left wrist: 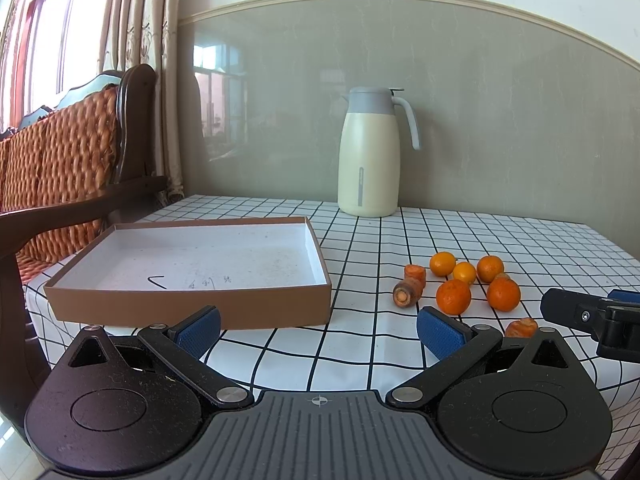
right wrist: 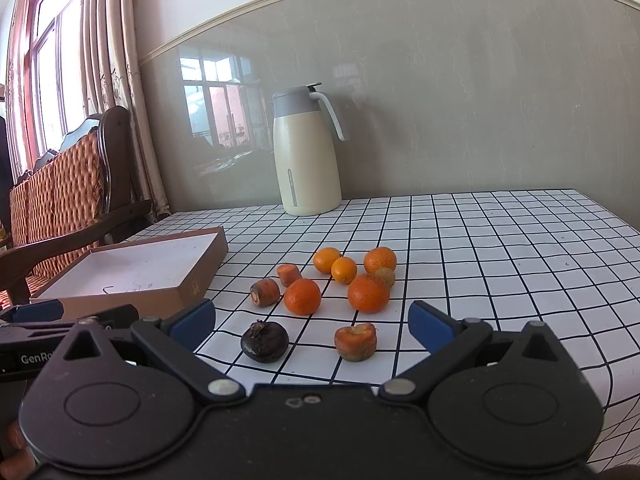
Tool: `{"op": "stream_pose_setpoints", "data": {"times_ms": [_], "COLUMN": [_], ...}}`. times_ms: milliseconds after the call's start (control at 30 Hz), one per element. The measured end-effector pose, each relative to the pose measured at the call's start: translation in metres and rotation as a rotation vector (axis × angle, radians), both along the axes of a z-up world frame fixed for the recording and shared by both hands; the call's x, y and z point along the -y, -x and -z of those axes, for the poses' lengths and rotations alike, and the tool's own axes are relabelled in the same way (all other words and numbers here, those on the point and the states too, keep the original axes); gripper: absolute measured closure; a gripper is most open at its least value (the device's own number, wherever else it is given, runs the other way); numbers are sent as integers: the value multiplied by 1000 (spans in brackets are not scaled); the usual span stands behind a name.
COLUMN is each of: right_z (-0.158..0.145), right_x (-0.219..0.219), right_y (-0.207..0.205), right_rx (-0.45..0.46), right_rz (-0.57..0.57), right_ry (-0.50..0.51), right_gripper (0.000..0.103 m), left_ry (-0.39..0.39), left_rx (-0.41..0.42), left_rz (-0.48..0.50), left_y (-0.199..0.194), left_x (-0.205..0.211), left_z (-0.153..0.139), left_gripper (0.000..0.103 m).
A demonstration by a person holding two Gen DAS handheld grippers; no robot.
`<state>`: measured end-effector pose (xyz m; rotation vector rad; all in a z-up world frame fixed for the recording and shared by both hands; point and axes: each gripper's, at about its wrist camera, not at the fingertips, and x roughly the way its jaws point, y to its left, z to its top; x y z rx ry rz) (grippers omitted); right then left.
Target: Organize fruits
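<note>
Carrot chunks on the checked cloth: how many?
3. Two stubby orange carrot pieces lie between the brown cardboard box and the citrus; one sits nearest the right gripper. None seems hidden.

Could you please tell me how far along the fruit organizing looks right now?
Nothing looks done: the box holds no fruit. Nothing is in hand; the left gripper and right gripper are open. Left: the oranges, carrot pieces and dark fruit on the tablecloth.
</note>
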<state>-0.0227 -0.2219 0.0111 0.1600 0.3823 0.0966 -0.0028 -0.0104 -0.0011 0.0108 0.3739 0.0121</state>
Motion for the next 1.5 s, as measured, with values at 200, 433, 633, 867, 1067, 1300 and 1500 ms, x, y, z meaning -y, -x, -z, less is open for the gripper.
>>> {"op": "stream_pose_setpoints", "data": {"times_ms": [200,433,633,867,1067,1300,1500], "right_z": [0,0,0,0,2,7,12], "right_x": [0,1,1,3,9,18,25], "right_y": [0,0,0,0,1,-1,-8], "right_rx": [0,-1,-2,-4,-15,-42,-85], "right_rz": [0,1,2,16,30,61,62], "right_ry": [0,-2,-3,0,8,18,-1], "right_gripper": [6,6,6,6,6,12,19], "left_ry": [-5,-6,-14,-17,-24,-47,-45], "left_rx": [4,4,2,0,-14,-30,-69], "left_rz": [2,4,7,11,57,108,160], "left_y": [1,1,1,1,0,-4,-13], "left_x": [0,0,2,3,9,25,37], "left_z": [1,1,1,1,3,7,12], "left_gripper": [0,0,0,0,0,0,0]}}
